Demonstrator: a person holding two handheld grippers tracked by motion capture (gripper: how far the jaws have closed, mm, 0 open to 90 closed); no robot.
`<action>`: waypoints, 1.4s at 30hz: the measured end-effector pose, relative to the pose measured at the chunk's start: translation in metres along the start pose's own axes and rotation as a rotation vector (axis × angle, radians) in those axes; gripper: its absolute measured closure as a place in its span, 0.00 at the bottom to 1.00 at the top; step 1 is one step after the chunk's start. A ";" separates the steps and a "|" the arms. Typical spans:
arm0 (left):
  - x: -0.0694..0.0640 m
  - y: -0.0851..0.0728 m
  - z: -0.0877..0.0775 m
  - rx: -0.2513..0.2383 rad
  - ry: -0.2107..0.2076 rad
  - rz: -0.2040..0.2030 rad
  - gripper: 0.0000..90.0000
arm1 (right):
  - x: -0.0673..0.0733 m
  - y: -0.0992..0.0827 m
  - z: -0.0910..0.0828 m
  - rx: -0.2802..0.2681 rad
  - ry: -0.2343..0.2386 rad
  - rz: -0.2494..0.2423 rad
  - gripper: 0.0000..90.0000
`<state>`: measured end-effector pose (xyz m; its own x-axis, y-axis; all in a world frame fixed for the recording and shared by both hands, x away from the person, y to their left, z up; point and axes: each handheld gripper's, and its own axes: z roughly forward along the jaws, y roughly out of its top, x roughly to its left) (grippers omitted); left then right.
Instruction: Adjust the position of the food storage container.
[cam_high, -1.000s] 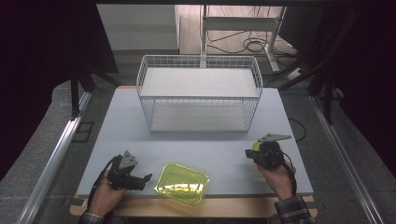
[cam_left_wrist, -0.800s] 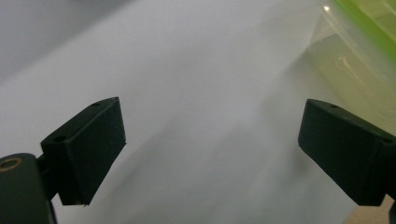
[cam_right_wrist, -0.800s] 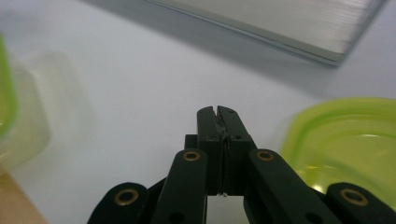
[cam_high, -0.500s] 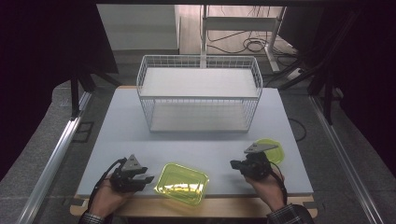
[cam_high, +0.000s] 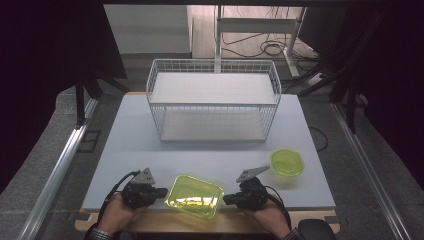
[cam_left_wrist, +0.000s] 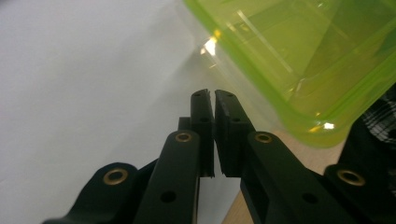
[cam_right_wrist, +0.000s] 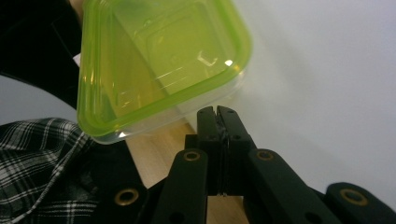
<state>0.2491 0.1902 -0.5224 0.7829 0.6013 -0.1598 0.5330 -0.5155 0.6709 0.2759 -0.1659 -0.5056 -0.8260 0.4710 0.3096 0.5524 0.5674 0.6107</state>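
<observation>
The left gripper (cam_high: 161, 192) sits at the left edge of the green box (cam_high: 194, 196), and its jaws are pressed together with nothing between them. You can see this in the left gripper view, where the black fingertips (cam_left_wrist: 213, 103) meet just beside the box's (cam_left_wrist: 303, 60) clear wall, without touching it. These jaws have just been closing, and they closed on air, not on the box. The right gripper (cam_high: 228, 200) is at the box's right edge, jaws pressed together too and holding nothing. With one shut gripper on each side, it looks like the person wants to squeeze or push the box between them, or keep it from sliding.

The box lies at the near edge of the table (cam_high: 125, 145), a bit over the wooden rim, between the two hands. A small round green lid (cam_high: 287, 162) lies flat on the table, farther right. The wire basket (cam_high: 212, 100) stands at the back.

A second ago the right gripper was out at the right, up where the lid now lies. Now it has come in next to the box, and the lid lies there alone
</observation>
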 end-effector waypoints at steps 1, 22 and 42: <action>0.000 0.000 0.000 0.000 0.000 0.000 0.97 | 0.000 0.000 0.000 0.000 0.000 0.000 0.98; -0.015 0.022 0.023 -0.019 -0.070 -0.008 0.94 | -0.035 0.024 -0.003 -0.011 -0.113 0.074 0.97; -0.010 0.023 0.022 -0.044 0.067 -0.023 0.91 | -0.057 0.040 -0.009 -0.039 -0.293 -0.016 0.97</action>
<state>0.2605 0.1585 -0.5210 0.7466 0.6529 -0.1277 0.5348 -0.4749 0.6988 0.3441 -0.1761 -0.4923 -0.7640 0.6403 0.0796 0.5300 0.5524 0.6434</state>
